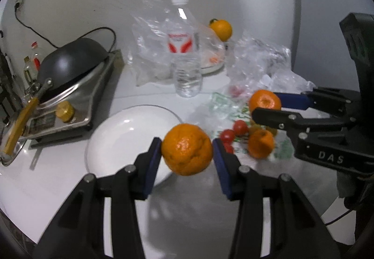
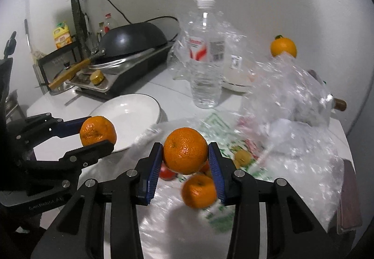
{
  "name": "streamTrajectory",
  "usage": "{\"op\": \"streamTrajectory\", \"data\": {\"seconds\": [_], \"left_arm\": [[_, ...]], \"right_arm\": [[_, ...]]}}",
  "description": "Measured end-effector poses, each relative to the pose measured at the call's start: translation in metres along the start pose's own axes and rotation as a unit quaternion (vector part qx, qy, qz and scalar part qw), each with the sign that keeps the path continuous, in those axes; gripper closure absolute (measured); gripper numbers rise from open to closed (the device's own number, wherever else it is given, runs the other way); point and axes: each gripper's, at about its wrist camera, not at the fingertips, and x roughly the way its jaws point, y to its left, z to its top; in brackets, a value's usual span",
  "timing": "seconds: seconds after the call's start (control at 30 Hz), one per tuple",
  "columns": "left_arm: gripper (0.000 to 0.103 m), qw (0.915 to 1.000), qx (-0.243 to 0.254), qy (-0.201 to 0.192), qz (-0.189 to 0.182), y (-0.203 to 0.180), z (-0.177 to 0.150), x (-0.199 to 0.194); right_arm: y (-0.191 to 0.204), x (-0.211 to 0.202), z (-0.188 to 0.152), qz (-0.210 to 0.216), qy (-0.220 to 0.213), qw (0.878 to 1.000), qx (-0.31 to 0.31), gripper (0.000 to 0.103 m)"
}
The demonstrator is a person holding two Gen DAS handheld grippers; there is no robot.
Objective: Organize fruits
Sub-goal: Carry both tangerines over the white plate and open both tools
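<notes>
Now each tongs, left (image 1: 187, 149) and right (image 2: 185, 151), grips an orange.

2 oranges are up off the table, each clamped between blue pads. The 1st orange (image 1: 187, 149), dimpled and glossy, hangs over the near right rim of the white plate (image 1: 121, 132), which is bare. The 2nd orange (image 2: 185, 151) hangs above the printed plastic bag (image 2: 222, 132) to the right of the plate. On that bag lie a 3rd orange (image 2: 198, 191), tilted, and several small red tomatoes (image 1: 235, 131) close beside it. A 4th orange (image 1: 221, 29) with a green stem sits far back by the wall.
</notes>
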Motion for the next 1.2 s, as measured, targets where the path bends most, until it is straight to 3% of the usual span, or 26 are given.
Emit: {"op": "streamTrajectory", "data": {"seconds": [0.3,0.7,1.0,1.2], "left_arm": [[0.058,0.9993,-0.023,0.003,0.030,0.055,-0.013,0.007],[0.058,0.9972,-0.043,0.033,0.052,0.101,-0.026,0.046],[0.057,0.9968,-0.049,0.053,0.034,0.119,-0.029,0.064],[0.057,0.9976,-0.046,0.049,0.014,0.125,-0.029,0.066]], "right_arm": [[0.035,0.027,0.023,0.009,0.008,1.000,-0.021,0.061],[0.082,0.078,0.051,0.028,0.038,0.998,-0.052,0.061],[0.097,0.116,0.064,0.064,0.069,0.995,-0.037,0.061],[0.108,0.133,0.072,0.066,0.079,0.994,-0.033,0.061]]}}
